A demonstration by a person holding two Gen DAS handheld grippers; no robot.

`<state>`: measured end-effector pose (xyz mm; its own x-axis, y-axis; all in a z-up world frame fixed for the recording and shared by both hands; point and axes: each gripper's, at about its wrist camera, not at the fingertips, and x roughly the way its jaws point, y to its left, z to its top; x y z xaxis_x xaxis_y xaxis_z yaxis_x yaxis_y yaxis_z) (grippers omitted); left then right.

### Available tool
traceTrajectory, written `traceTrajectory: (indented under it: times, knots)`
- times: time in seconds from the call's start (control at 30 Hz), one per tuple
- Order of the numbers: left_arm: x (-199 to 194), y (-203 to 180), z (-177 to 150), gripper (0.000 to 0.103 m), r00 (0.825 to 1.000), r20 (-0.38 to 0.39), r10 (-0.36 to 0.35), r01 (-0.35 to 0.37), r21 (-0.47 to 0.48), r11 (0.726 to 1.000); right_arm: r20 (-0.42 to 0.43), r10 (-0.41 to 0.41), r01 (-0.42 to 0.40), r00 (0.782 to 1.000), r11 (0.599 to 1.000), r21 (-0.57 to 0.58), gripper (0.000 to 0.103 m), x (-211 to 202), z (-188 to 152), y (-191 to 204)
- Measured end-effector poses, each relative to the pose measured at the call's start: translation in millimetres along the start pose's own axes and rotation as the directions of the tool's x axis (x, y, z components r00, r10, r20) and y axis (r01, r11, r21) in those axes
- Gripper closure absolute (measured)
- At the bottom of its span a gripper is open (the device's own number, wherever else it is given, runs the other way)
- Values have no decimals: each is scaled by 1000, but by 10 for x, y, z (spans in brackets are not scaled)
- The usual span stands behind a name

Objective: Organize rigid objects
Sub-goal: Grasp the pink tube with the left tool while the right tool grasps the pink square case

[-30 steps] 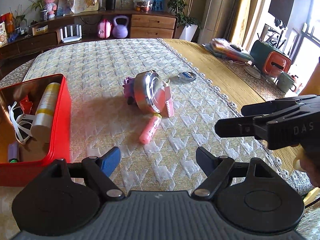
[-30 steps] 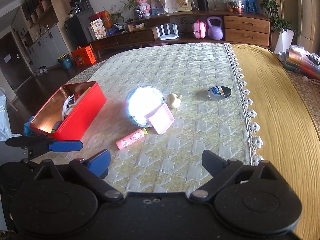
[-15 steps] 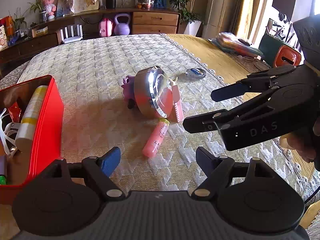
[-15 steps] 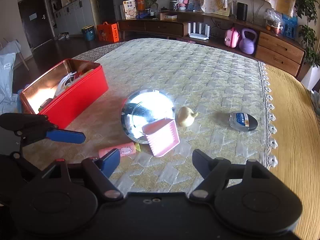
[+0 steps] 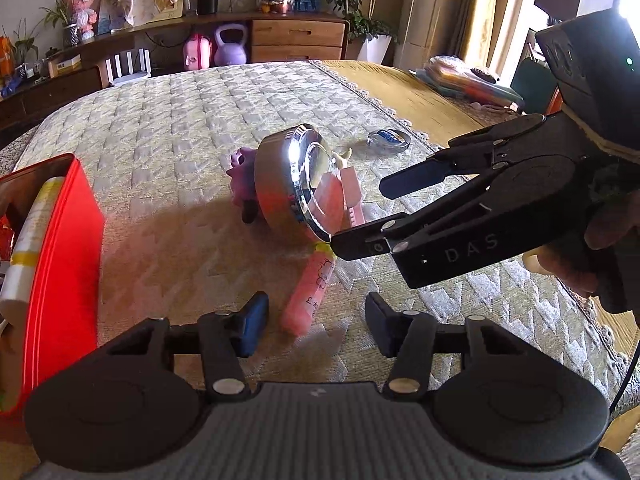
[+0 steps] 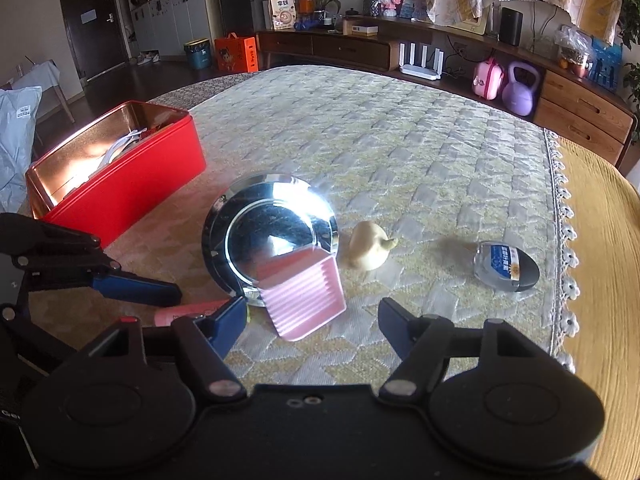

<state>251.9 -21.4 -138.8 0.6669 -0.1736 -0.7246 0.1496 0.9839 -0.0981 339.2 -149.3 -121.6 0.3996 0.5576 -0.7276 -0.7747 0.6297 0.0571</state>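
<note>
From my left gripper (image 5: 312, 326), spread wide, the pink tube (image 5: 308, 294) lies dead ahead at 12 o'clock between the fingers, nothing over it. At 1 o'clock the right gripper (image 5: 360, 216) crowds the tube's far end, beside the tilted steel dish (image 5: 288, 184). The red tin (image 5: 64, 264) walls off 9 o'clock. Open quilt (image 5: 168, 120) runs clear toward 11 o'clock.

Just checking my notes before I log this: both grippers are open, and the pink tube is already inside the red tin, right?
Not quite. Both the left gripper and the right gripper are open, but the pink tube lies on the quilted table cover, outside the red tin. The left wrist view shows it between the left fingers.
</note>
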Motion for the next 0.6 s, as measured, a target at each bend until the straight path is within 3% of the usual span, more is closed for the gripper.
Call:
traceTrajectory:
  times: [0.13, 0.2, 0.33, 0.6]
  knots:
    - [6, 8, -2, 69, 1000, 11, -6, 5, 22, 1000, 14, 21, -21, 1000, 1000, -12, 31, 24, 13, 2]
    - [12, 13, -3, 71, 1000, 14, -16, 15, 25, 1000, 19, 33, -33, 999, 999, -6, 32, 33, 22, -3]
    - [26, -8, -7, 85, 1000, 21, 3, -4, 48, 999, 26, 74, -74, 997, 997, 5, 46, 35, 16, -6]
    - [22, 10, -8, 87, 1000, 26, 6, -7, 33, 999, 45, 67, -67, 997, 998, 5, 73, -45, -38, 68]
